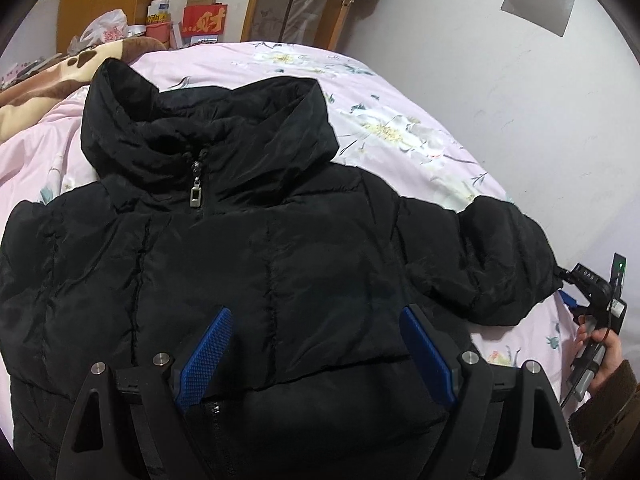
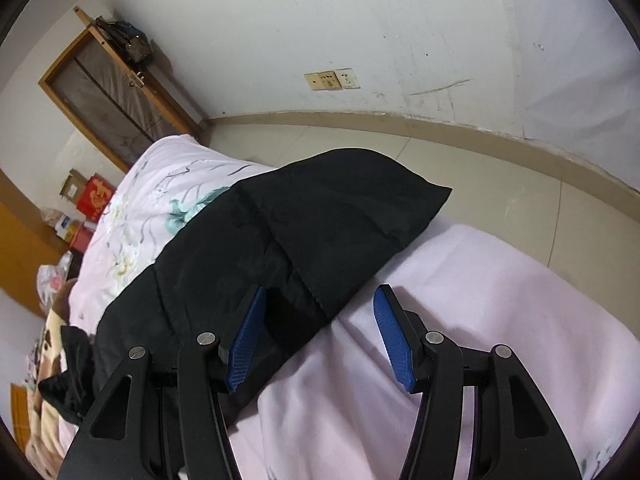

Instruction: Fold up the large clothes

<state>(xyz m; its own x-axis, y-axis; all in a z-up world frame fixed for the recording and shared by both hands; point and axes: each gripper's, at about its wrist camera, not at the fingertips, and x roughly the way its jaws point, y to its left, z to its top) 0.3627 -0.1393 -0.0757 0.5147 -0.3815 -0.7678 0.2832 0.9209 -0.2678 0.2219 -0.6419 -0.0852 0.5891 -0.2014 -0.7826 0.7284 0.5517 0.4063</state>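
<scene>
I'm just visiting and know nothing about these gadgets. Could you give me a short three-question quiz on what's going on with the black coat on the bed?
1. True or false: the black puffer jacket lies front up on the pink floral bedspread, zipped to the collar.
2. Which part of the jacket does the right gripper straddle? A) hood B) sleeve end C) hem
3. Fill in: both the right gripper and the left gripper have their blue fingers spread ____.

Key: 1 true, the zipper pull sits at the neck. 2 B, the sleeve. 3 open, gripping nothing.
</scene>
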